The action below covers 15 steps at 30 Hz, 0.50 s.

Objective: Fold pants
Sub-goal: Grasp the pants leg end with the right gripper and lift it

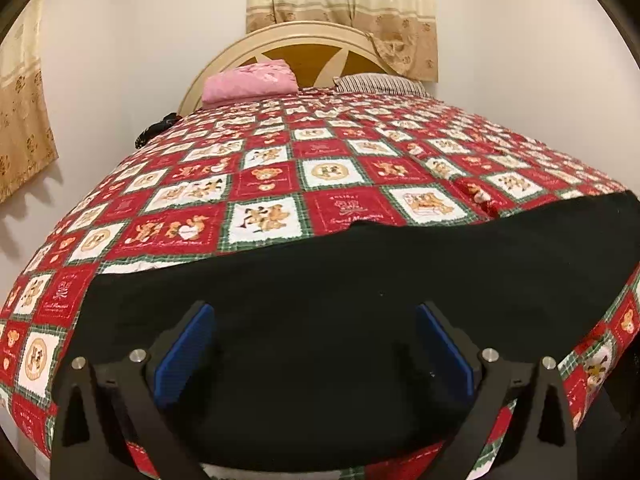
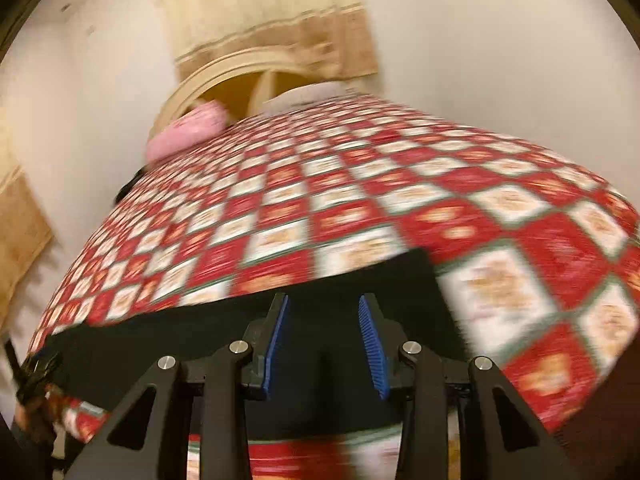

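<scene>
black pants (image 1: 340,280) flat on the near edge of the bed, on the red-and-white checked quilt (image 1: 280,168). already a long even band running side to side, edges fairly straight, so probably folded leg on leg; at least one crosswise fold left, as a guess. dark, matte, thick-looking cloth, no detail visible, small dent in the far edge. left gripper (image 1: 316,344) spread wide above the pants, nothing between the blue pads (image 1: 188,352). right gripper (image 2: 324,344) partly parted over the band's right end, empty; view blurred. pink pillow (image 1: 250,80) and striped pillow (image 1: 380,82) by the headboard (image 1: 240,46), well apart from the pants.
</scene>
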Each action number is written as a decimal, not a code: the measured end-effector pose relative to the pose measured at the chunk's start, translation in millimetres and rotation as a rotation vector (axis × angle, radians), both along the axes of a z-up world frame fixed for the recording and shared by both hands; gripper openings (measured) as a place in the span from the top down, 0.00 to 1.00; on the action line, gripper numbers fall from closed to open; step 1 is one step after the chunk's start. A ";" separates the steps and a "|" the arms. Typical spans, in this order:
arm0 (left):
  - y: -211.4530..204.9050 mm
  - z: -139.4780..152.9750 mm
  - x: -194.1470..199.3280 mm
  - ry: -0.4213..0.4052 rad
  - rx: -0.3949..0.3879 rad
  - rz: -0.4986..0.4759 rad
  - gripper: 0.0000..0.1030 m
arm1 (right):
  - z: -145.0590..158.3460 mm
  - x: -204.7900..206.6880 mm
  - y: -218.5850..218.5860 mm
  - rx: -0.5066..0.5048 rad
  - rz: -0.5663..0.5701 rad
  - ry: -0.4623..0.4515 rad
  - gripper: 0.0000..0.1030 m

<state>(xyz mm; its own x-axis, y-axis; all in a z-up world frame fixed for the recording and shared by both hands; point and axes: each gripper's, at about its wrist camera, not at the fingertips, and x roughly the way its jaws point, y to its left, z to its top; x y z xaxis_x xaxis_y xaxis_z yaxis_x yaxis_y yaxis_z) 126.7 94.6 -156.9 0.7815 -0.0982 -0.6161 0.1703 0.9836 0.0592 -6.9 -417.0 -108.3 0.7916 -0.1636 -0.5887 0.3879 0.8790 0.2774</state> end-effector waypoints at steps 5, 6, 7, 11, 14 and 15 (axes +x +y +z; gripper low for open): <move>-4.1 -5.5 3.0 0.012 0.039 0.014 0.01 | -15.6 -6.3 -45.3 0.054 -0.023 0.028 0.63; -4.6 -6.2 3.5 0.014 0.043 0.016 0.01 | -20.1 -7.6 -51.4 0.085 -0.012 0.029 0.63; -4.9 -7.2 4.2 0.016 0.043 0.017 0.01 | -24.0 -5.1 -55.0 0.111 0.001 0.031 0.63; -4.6 -14.8 9.4 0.047 0.046 0.028 0.01 | -38.1 -1.4 -58.7 0.101 0.013 0.060 0.63; -3.4 -17.9 12.1 0.070 0.037 0.021 0.01 | -43.8 -2.9 -59.9 0.111 0.035 0.041 0.63; -2.6 -18.2 12.5 0.074 0.030 0.020 0.01 | -45.2 -4.2 -61.5 0.125 0.037 0.030 0.63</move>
<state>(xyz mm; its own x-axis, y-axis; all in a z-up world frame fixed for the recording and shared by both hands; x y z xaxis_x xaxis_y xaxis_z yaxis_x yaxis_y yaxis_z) 139.2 92.0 -175.1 0.7356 -0.0636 -0.6745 0.1554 0.9849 0.0766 -11.1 -478.5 -153.5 0.7774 -0.0584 -0.6263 0.3655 0.8522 0.3743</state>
